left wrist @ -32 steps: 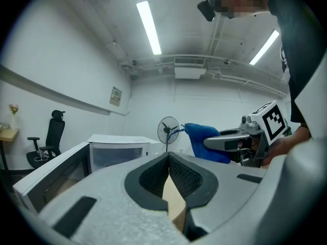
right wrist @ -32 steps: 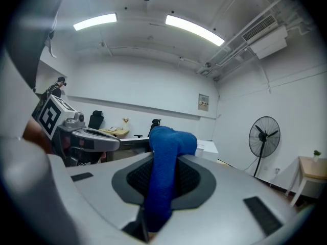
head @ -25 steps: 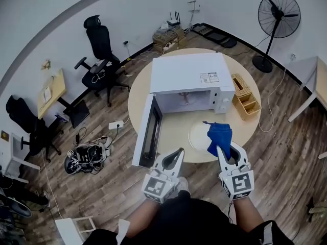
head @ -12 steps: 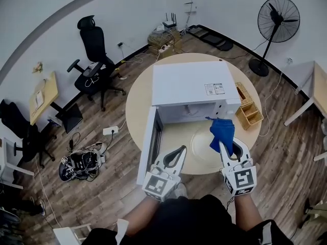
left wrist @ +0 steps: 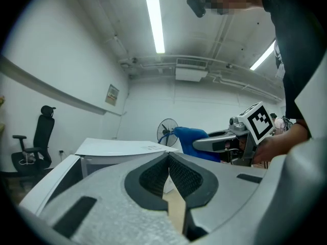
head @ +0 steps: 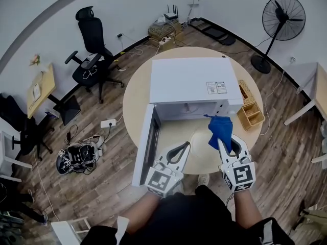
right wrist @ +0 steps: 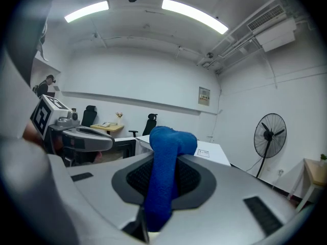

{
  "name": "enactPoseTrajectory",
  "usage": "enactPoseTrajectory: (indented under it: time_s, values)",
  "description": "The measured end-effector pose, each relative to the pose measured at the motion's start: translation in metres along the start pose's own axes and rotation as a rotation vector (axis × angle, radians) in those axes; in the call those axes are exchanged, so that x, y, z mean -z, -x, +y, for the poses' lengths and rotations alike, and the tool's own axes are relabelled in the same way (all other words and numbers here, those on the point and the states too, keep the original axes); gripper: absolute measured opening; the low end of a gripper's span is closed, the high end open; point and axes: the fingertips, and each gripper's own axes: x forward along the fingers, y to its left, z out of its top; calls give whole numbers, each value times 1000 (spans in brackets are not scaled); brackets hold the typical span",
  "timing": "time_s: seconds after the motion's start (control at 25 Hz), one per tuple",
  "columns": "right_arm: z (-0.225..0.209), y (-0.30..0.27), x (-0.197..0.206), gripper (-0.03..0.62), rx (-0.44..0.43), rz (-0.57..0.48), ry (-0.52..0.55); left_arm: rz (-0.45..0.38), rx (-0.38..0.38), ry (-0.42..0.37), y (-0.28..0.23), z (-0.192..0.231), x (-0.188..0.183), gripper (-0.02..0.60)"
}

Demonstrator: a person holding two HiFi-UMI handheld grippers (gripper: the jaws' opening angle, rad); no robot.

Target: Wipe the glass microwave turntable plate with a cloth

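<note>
The glass turntable plate (head: 198,142) lies flat on the round wooden table (head: 138,93), in front of the open white microwave (head: 191,80). My right gripper (head: 224,143) is shut on a blue cloth (head: 220,128) that hangs over the plate's right side; whether it touches the glass I cannot tell. In the right gripper view the cloth (right wrist: 164,172) stands up between the jaws of my right gripper (right wrist: 162,163). My left gripper (head: 180,150) is shut and empty at the plate's left edge. From my left gripper (left wrist: 167,156), the cloth (left wrist: 190,138) shows to the right.
The microwave door (head: 144,146) stands open to the left, close to my left gripper. A wicker basket (head: 250,111) sits at the table's right rim. On the floor are a pedestal fan (head: 282,19), an office chair (head: 89,45) and a cable heap (head: 76,157).
My left gripper has moved a little forward and right, toward the plate. The right gripper still holds the cloth over the plate. The head view has shifted slightly.
</note>
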Motion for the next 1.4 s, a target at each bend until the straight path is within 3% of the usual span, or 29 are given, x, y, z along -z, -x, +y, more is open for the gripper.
enactPoseTrajectory:
  time_s: [0.28,0.52,0.88,1.4]
  values:
    - [-17,-21,20,69,-58,40,-1,40,-47,14,-22,7,12,5]
    - [-21,-46,46,69,-113,87,-3,60,-153,31,-25,37,20,5]
    - [2,-82,101,69,-220,215,15,112,-235,78,-22,58,45,5]
    - [51,-106,211,69,-395,455,44,115,-392,147,0,84,77,5]
